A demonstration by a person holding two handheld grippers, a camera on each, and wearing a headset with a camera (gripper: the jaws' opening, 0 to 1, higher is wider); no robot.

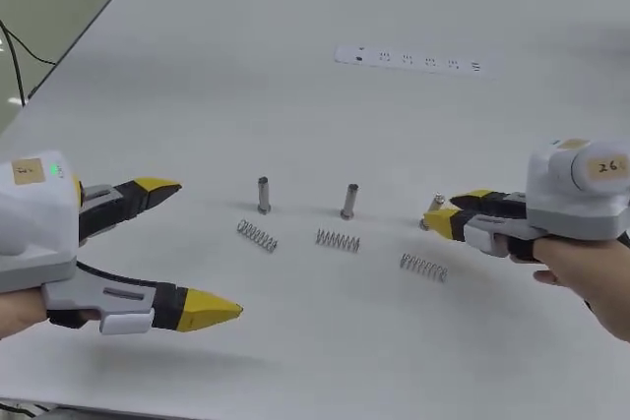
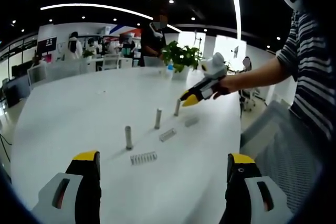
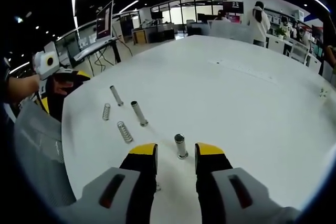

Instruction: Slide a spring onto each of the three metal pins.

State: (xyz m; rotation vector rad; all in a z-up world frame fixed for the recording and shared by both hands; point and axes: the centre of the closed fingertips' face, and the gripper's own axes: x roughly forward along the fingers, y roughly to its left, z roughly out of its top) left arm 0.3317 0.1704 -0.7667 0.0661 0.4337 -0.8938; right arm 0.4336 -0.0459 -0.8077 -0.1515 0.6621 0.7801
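Two yellow stickers carry the writing. The one on the right gripper (image 1: 440, 211) reads "26", as far as the head view lets it be made out. The one on the left gripper (image 1: 202, 248) is too blurred to read.

The left gripper's jaws are spread wide and hold nothing. It hovers over the white table (image 1: 197, 66), short of the left pin (image 1: 263, 194). The right gripper's yellow tips are parted only narrowly. In the right gripper view the right pin (image 3: 180, 145) stands upright between those tips, and I cannot tell whether a pad touches it.

The left pin, the middle pin (image 1: 349, 201) and the right pin stand in a row. Near each lies a bare spring flat on the table: the left spring (image 1: 257, 235), the middle spring (image 1: 338, 239) and the right spring (image 1: 424, 267). A white power strip (image 1: 409, 60) lies farther back.

The right hand (image 1: 586, 272) grips its handle from below and reaches in level from the right edge. The left gripper comes in low from the left, its jaws pointing across toward the row.
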